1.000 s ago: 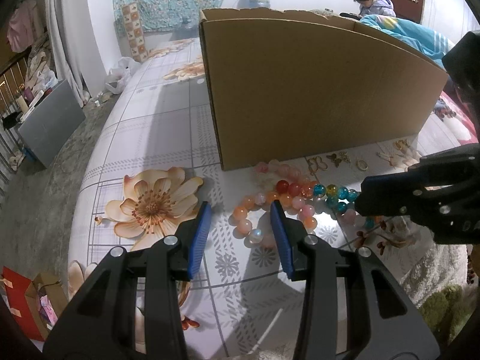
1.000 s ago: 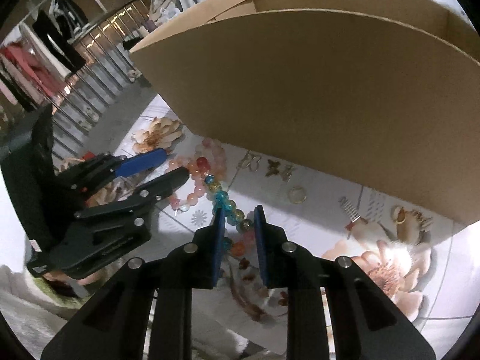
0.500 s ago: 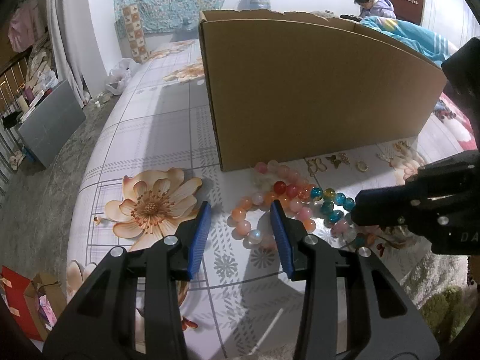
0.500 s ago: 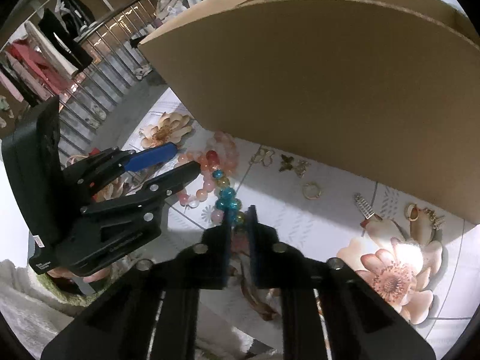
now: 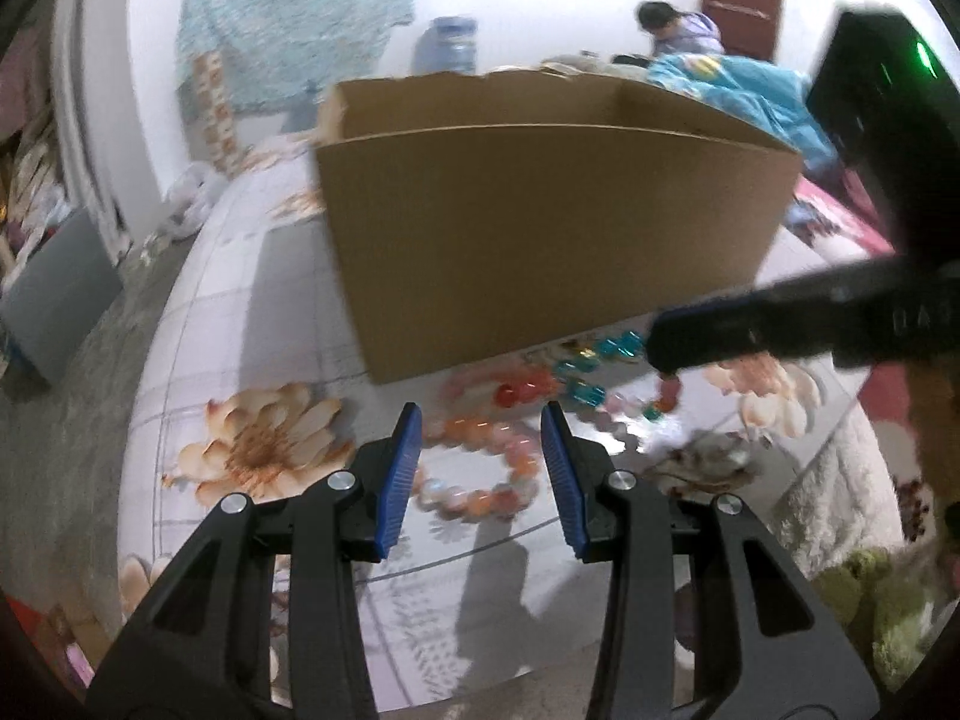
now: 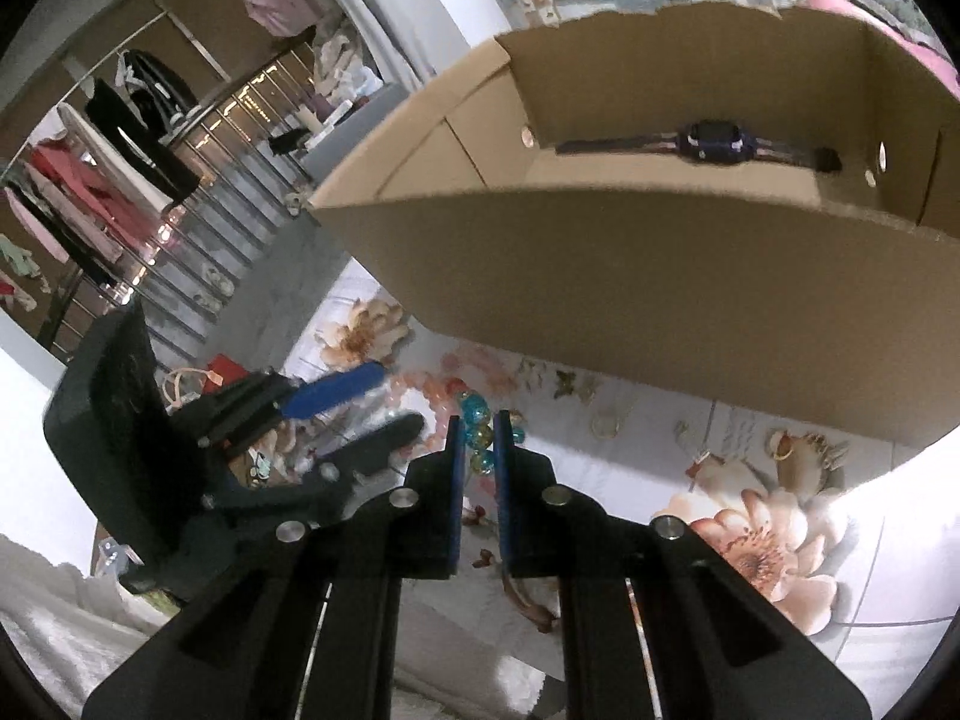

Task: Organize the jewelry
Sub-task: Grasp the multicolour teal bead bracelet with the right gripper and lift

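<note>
Floral-print cloth (image 5: pixel 240 312) covers the work surface, with a clothes rack (image 6: pixel 90 192) and a stair railing blurred behind.

Right gripper (image 6: pixel 480 450) is seen pressed nearly together on the blue-green end of the multicolour bead bracelet (image 6: pixel 477 420) — a second ago its jaws stood wider around those beads, so the pinch has only just been made. Compared with that earlier view the cardboard box (image 6: pixel 660 300) sits lower in the picture and its inside is now exposed, which reads as the gripper having been raised. In the left wrist view the strand (image 5: pixel 579 369) is strung up from the cloth to the black fingertip at the right, so a lift is judged under way.

Left gripper (image 5: pixel 480 474) is held spread, nothing between the pads; the pink-orange bead bracelet (image 5: pixel 474 480) lies on the cloth just beyond them, untouched.

Inside the box a dark wristwatch (image 6: pixel 708 144) is already laid against the far wall. Small pieces — a ring (image 6: pixel 603 423), earrings (image 6: pixel 804 450) — are left on the cloth in front of the box.

Judgement: the bracelet is secured and headed for the box; snagging of the hanging beads on the neighbouring bracelet or on the box rim is the risk.
</note>
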Motion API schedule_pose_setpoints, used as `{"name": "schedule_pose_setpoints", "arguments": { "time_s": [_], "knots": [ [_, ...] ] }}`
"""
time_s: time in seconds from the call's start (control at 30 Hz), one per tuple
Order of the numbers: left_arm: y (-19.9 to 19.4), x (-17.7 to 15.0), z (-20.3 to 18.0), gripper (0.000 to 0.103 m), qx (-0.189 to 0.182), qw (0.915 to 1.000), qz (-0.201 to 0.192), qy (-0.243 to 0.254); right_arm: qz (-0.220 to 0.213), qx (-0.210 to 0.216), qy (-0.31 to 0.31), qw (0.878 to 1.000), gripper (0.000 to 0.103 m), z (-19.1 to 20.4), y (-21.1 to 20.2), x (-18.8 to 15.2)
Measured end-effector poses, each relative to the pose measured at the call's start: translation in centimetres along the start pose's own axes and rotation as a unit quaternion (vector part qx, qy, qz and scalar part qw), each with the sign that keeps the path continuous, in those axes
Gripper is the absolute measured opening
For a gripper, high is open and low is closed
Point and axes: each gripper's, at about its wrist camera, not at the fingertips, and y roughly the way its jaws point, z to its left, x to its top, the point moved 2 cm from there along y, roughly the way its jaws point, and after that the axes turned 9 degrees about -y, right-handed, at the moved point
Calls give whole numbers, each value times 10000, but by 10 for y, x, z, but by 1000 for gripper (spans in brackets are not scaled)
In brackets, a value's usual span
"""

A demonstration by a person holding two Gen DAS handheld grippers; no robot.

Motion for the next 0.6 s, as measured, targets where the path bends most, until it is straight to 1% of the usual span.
{"name": "schedule_pose_setpoints", "arguments": {
  "time_s": [0.13, 0.23, 0.37, 0.4, 0.47, 0.5, 0.53, 0.6],
  "knots": [
    [6, 3, -13, 39, 30, 9995, 19, 309, -69, 74, -117, 9999, 10, 7, -6, 7],
    [13, 6, -21, 39, 138, 9989, 34, 457, -102, 151, -197, 9996, 10, 11, -10, 10],
    [22, 10, -22, 38, 172, 9991, 92, 389, -129, 234, -250, 9993, 10, 13, -15, 12],
    [23, 11, -23, 36, 172, 9991, 97, 383, -138, 252, -252, 9993, 10, 14, -16, 12],
    [26, 12, -24, 22, 206, 9989, 104, 411, -164, 283, -250, 9992, 10, 14, -18, 11],
    [27, 12, -24, 19, 203, 9988, 129, 418, -172, 278, -252, 9991, 10, 14, -19, 10],
    [28, 13, -24, 11, 198, 9989, 146, 411, -185, 284, -251, 9991, 10, 13, -20, 9],
    [28, 13, -24, 1, 176, 9989, 132, 403, -221, 276, -242, 9991, 10, 11, -21, 9]
  ]
}}
